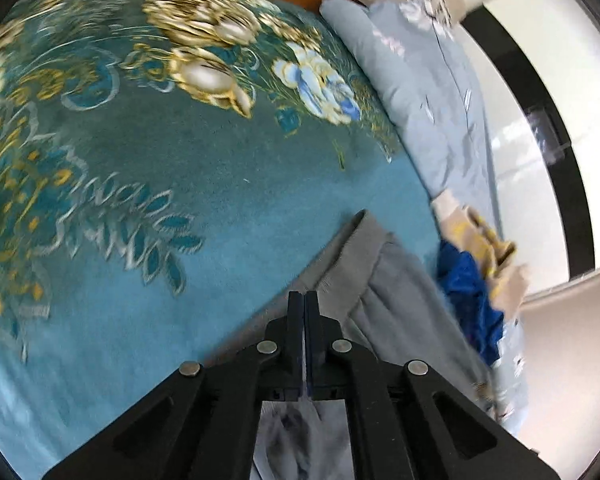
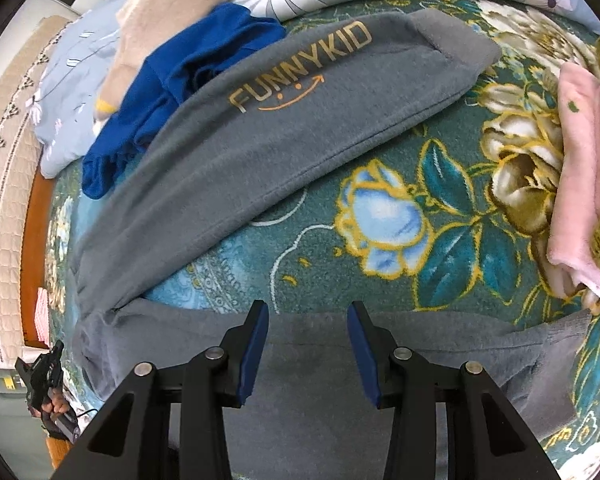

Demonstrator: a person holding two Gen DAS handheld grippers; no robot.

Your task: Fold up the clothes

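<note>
Grey sweatpants (image 2: 260, 128) with gold "FUNNYKID" lettering lie on the teal floral blanket (image 2: 440, 184). One leg runs diagonally up to the right; the other leg (image 2: 308, 360) lies under my right gripper. My right gripper (image 2: 308, 312) is open, its blue pads (image 2: 256, 344) just above that leg. In the left wrist view my left gripper (image 1: 304, 300) is shut over the grey sweatpants (image 1: 392, 292); whether fabric is pinched between the pads I cannot tell.
A blue garment (image 2: 180, 92) and a beige one (image 2: 156, 20) lie crumpled beside the pants. Folded pink cloth (image 2: 580, 184) sits at the right. A light blue floral duvet (image 1: 420, 92) borders the blanket. The wooden bed frame (image 2: 36, 240) is at the left.
</note>
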